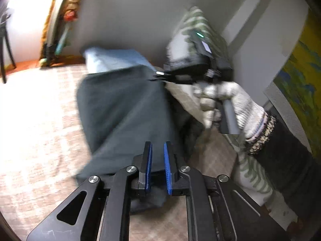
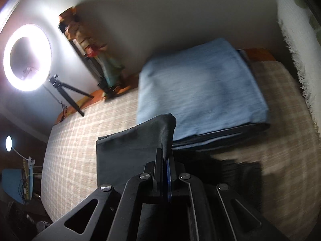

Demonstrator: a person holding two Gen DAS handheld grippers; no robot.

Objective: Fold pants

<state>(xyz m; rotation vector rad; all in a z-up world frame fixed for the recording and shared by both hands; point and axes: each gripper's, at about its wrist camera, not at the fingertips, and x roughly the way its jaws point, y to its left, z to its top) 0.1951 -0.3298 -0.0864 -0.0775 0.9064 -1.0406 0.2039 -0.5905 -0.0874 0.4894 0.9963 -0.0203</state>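
Two grippers over one checked beige bedcover (image 2: 76, 140), lit hard from the left by a ring light (image 2: 27, 57) on a small black tripod (image 2: 66, 88). Dark pants (image 1: 120, 108) spread across the middle of the cover, far edge lifted. Right gripper (image 2: 165, 156) pressed together on a raised corner of the pants, cloth pinched between the blue pads; seen from the left wrist as a black tool (image 1: 160, 74) in a gloved hand (image 1: 224, 104), dark sleeve behind. Left gripper (image 1: 157, 156) slightly spread, blue pads (image 1: 167, 160) a narrow gap apart, near edge of the pants lying under and between them, pads not pressing. Folded light blue cloth (image 2: 200, 88) stacked on the far side of the cover, just beyond the pants, against a plain grey wall (image 1: 130, 16). Orange wooden edge (image 2: 88, 100) along the far left of the cover, a cluttered standing frame (image 2: 94, 54) leaning on the wall there. Leaf-print fabric (image 1: 200, 24) on the right, partly blurred. Small second lamp (image 2: 8, 143) low on the far left.
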